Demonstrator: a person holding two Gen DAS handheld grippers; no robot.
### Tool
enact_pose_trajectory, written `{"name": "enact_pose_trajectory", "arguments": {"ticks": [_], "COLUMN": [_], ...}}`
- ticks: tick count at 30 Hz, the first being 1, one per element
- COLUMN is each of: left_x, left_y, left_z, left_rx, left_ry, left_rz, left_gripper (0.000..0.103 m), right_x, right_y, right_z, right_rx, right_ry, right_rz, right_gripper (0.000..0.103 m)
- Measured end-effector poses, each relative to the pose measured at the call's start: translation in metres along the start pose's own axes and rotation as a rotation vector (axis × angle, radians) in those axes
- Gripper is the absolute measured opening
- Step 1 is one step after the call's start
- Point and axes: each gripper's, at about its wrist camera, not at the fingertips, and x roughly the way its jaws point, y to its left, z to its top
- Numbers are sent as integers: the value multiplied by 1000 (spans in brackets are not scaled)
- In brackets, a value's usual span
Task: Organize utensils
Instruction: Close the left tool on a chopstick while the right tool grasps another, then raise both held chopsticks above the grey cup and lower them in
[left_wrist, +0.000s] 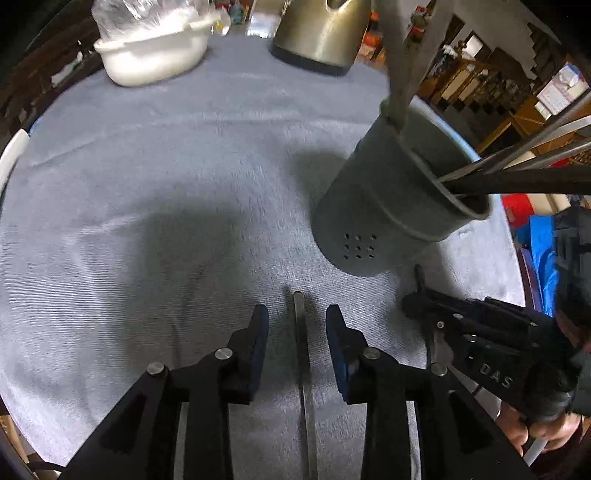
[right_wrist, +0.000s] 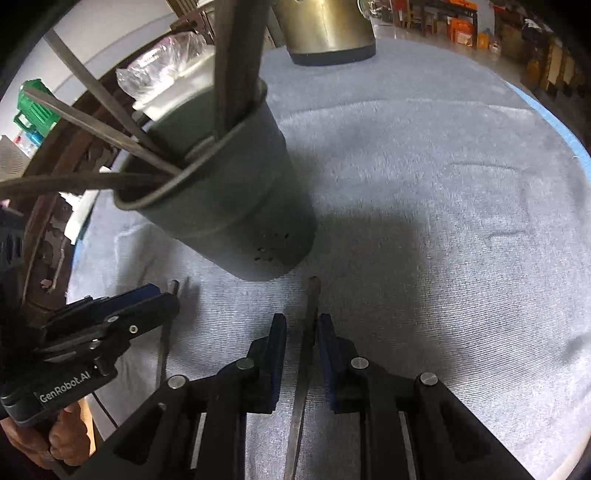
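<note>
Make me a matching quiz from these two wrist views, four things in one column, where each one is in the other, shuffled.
Things:
1. grey metal utensil holder
2. white plastic bowl
3. thin metal utensil handle
4. brass-coloured metal kettle

Places:
A. flat on the cloth between the left gripper fingers
B. far left corner
C. far edge, centre
D. standing right of centre, holding utensils

Pairs: 1-D, 2-B, 3-A, 4-C

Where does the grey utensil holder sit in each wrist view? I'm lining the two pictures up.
Left wrist view: the grey utensil holder is right of centre, leaning right, utensil handles fanning toward the right edge.
Right wrist view: the same holder is left of centre, leaning left, handles fanning toward the left edge.
Shared landmark: the metal kettle at the top of both views, behind the holder.
</note>
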Motion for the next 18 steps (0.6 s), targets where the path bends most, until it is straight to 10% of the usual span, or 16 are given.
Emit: {"name": "enact_pose_trajectory", "arguments": {"ticks": [11,18], "left_x": [10,-41], "left_y": [0,7], "left_z": [10,-1], "left_rx": [19,21], "left_ry": [8,-150], "left_rz": [15,4], "left_gripper": [6,5], "right_x": [-6,-53], "right_y": [0,-3], "right_z": [0,-14], "right_rx": [-35,-99], "right_ry": [-22,-187], "right_rz": [-10,38], "right_gripper": [7,7]}}
